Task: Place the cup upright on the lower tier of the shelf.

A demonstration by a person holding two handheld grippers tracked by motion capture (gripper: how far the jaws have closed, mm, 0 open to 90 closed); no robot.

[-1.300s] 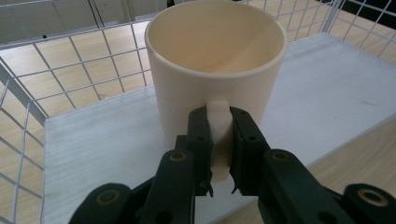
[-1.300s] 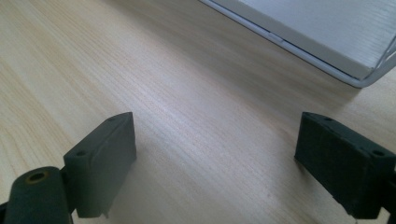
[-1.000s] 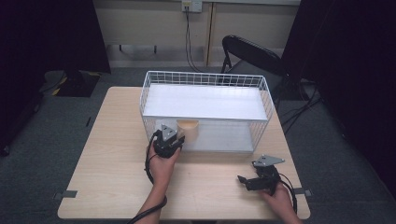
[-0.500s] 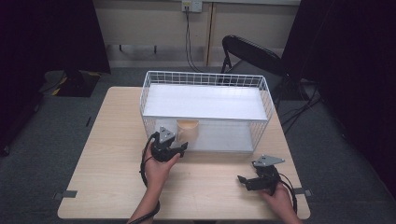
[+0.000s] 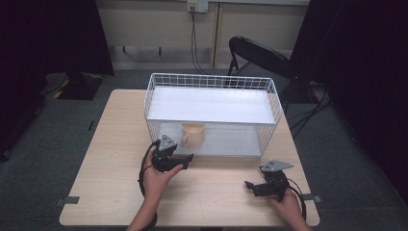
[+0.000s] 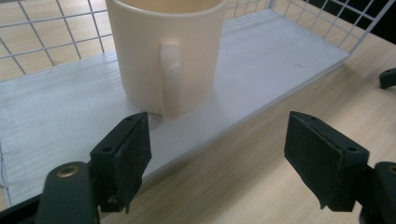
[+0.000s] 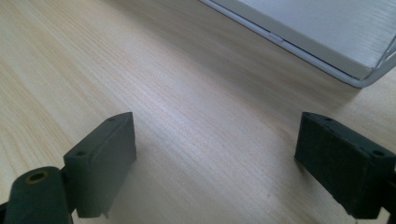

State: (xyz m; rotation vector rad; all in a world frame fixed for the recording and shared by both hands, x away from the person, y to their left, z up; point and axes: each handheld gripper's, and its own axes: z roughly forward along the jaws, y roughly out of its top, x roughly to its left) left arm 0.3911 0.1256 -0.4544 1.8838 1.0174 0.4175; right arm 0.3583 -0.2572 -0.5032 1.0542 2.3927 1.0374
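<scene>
Table of pale wood carries a white wire basket with a white shelf board; on its lower level stands one cream mug, upright, glossy, handle facing out, near the front edge. Left gripper sits just in front of the mug, jaws spread wide, nothing between them; it has backed away from the basket since a second ago. Right gripper rests low over bare table, jaws likewise apart

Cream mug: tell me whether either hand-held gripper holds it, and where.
Neither. The cream mug stands free; left hand-held gripper gapes before its handle, right hand-held gripper open.
</scene>
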